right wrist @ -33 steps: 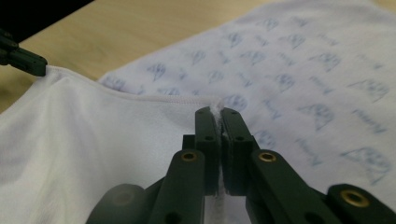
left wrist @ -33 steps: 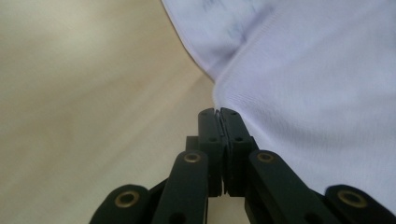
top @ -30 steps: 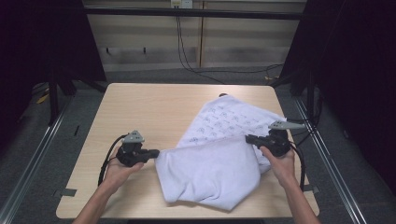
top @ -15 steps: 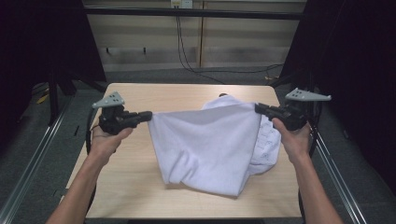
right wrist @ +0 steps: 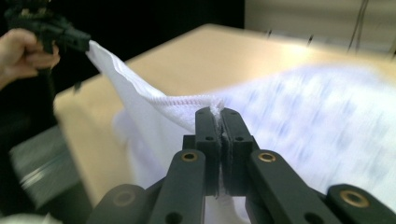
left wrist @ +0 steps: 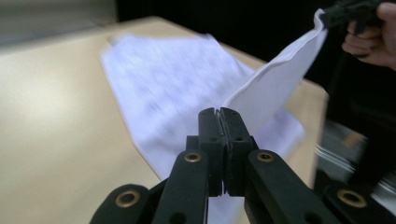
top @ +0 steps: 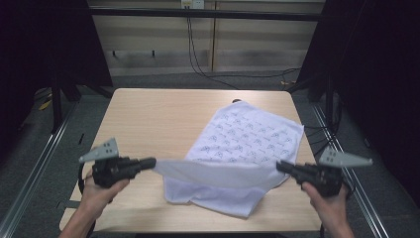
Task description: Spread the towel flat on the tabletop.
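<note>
White printed cloth point(top: 247, 144) lies on the right half of the wooden bench point(top: 158, 119), its far part spread flat with the small grey pattern facing up, while its near edge is lifted off the surface and stretched in a shallow sagging band between the two grippers. At the near side the fabric doubles under itself in a loose fold close to the front edge of the bench.

On the left, the left gripper point(top: 151, 162) points toward the middle, its jaws clenched on one corner of the lifted edge; in the left gripper view the two black jaws meet with a thin line of cloth point(left wrist: 271, 88) pinched between them, and the hem runs up to the other gripper at top right. The right gripper point(top: 280, 166) points back toward it, jaws likewise clamped on the opposite corner; the right gripper view shows a stitched hem point(right wrist: 177, 100) caught in the closed jaws and the band of cloth running off to the left gripper point(right wrist: 86, 44) at upper left. Each gripper is held in one of the person's hands above the near part of the bench, well apart from each other.
</note>
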`<state>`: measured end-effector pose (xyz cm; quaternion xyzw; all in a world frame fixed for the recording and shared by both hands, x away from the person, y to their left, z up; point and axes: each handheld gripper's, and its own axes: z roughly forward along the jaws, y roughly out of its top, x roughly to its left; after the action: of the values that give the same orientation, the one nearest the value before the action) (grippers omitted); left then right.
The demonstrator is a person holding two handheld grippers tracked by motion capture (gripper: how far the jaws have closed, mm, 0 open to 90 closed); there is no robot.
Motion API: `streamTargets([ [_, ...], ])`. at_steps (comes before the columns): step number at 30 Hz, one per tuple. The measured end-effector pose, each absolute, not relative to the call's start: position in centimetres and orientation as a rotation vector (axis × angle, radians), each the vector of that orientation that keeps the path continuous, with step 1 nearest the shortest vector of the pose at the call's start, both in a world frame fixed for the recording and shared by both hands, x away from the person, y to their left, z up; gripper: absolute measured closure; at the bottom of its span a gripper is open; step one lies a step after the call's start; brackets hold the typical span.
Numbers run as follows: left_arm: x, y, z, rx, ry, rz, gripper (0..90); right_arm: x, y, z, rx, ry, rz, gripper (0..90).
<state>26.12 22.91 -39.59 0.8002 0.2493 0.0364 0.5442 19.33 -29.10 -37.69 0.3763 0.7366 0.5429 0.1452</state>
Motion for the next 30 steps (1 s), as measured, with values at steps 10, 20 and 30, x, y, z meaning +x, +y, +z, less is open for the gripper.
streamTargets([
  [10, 18.2, 23.1, -44.7, 2.064, 0.544, 0.009, 88.7, 11.5, -28.8, -44.8, 1.095, 2.437, 1.406, 86.9],
  [20, 13.5, 24.2, -44.1, 2.059, 0.438, -0.124, 72.7, 9.3, -28.9, -41.2, 0.842, 2.633, 1.472, 59.9],
  [30, 24.5, 20.0, -45.2, 2.102, 0.609, -0.081, 65.1, 15.3, -28.0, -44.5, 1.172, 2.395, 1.274, 60.7],
])
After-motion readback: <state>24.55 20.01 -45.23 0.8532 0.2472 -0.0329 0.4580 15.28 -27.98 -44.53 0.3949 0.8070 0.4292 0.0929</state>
